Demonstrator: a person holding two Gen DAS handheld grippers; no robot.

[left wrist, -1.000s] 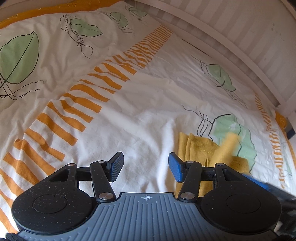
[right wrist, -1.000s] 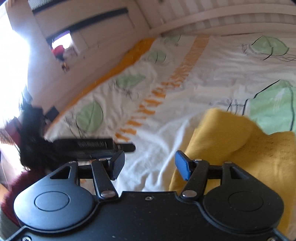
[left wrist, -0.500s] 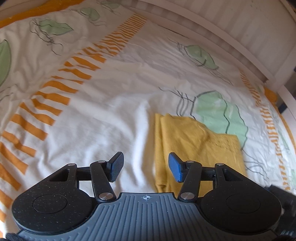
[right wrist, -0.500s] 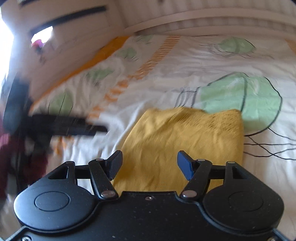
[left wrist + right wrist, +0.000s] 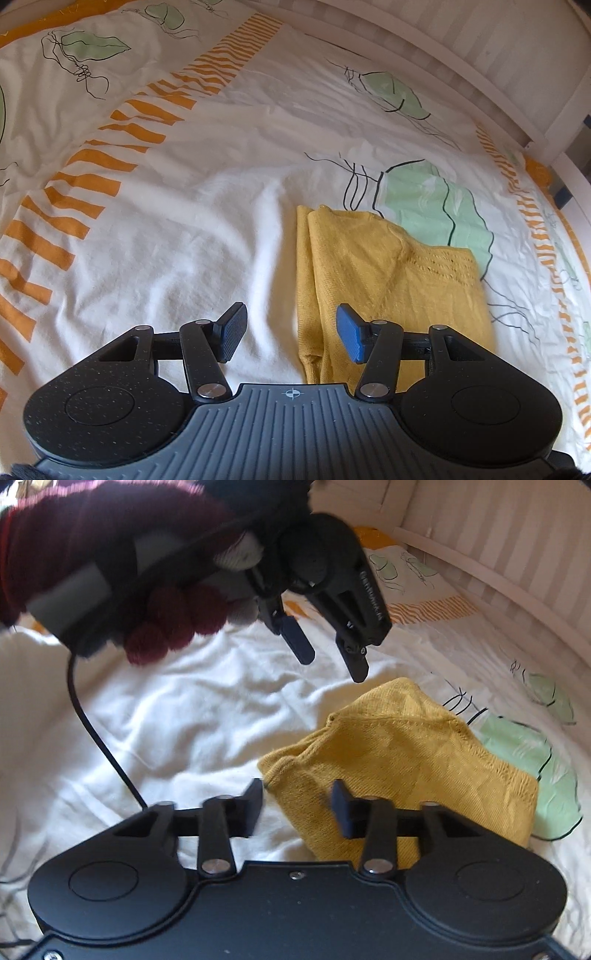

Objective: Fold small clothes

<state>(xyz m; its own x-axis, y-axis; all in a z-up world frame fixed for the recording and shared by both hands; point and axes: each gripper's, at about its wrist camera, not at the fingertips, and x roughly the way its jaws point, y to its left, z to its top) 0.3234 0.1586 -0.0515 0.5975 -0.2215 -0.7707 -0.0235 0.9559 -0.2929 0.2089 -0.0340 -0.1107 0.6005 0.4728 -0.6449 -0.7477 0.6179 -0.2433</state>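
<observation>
— Where is the yellow knit garment (image 5: 388, 280)?

— Folded into a compact block on the bed sheet (image 5: 177, 229), at about four o'clock from the middle of the left wrist view. Its far corner overlaps a green leaf print (image 5: 436, 206); a doubled edge runs down its left side.

— And the left claw (image 5: 291, 334)?

— Its fingers stand wide apart with nothing between them. The blue pad (image 5: 349, 332) sits over the near left part of the garment, the black pad (image 5: 232, 330) over bare white sheet. Whether either touches the cloth I cannot tell.

— From the other side?

— In the right wrist view the right claw (image 5: 297, 806) is also spread apart and empty, with the garment's (image 5: 406, 760) near corner lying between and beyond its fingers. At twelve o'clock the left claw (image 5: 330, 655) hangs above the sheet (image 5: 184, 720), tips pointing down and separated, held by a hand in a dark red knitted glove (image 5: 110, 554). A black cable (image 5: 99, 734) trails down from it at nine o'clock.

— Anything around the bed?

— An orange striped band (image 5: 122, 147) crosses the sheet at ten o'clock, and a pale slatted bed rail (image 5: 480, 48) curves along the far edge.
</observation>
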